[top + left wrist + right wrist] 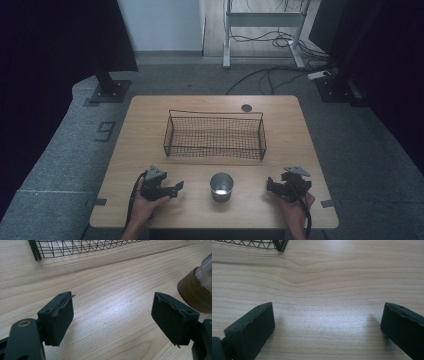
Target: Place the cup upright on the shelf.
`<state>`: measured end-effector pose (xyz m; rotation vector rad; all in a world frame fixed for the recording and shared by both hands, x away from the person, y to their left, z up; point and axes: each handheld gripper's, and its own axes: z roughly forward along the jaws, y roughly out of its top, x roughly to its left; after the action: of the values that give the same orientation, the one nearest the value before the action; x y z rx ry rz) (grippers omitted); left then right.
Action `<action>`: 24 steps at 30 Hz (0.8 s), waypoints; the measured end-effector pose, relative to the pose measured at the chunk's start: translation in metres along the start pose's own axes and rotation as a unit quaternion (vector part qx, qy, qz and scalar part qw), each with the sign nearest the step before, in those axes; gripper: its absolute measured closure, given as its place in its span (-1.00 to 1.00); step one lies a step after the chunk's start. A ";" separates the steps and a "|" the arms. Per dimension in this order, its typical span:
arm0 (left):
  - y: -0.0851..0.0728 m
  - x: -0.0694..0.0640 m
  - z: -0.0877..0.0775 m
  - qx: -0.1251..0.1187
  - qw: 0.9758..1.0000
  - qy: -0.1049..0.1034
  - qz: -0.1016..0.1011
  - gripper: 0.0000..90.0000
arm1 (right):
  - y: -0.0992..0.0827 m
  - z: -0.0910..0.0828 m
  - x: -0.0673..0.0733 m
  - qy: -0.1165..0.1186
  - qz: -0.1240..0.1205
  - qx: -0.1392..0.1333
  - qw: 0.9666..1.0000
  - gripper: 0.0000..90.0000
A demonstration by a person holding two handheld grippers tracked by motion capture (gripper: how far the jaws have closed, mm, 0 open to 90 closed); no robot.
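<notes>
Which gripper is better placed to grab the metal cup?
Left. The left gripper already points at the metal cup, whose base edges its own view; the right gripper faces bare table.

Metal cup [221, 186]: silver, cylindrical, brown base band; stands upright, mouth open upward, at near-centre of table. Wire basket [215, 136]: black mesh, rectangular, positioned just beyond it.

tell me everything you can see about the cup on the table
The cup is a small round metal tumbler with a shiny silvery wall and an open top, seated in a brown wood-look base. It stands upright near the front edge of the wooden table, in front of the wire basket. Nothing touches it but the table.
</notes>
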<state>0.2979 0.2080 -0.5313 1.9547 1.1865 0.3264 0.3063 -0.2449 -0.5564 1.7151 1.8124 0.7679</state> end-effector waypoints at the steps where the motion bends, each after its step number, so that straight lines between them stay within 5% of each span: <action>1: 0.000 0.000 0.000 0.000 1.000 0.000 0.000 -0.59 | 0.000 0.000 0.000 0.001 0.000 -0.001 1.000 -1.00; 24: 0.001 -0.002 -0.006 -0.026 1.000 0.003 -0.003 -0.54 | -0.007 -0.007 -0.001 0.007 -0.004 -0.002 1.000 -0.98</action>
<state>0.2940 0.2087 -0.5258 1.9070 1.1758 0.3571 0.2967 -0.2469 -0.5562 1.7019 1.8250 0.7817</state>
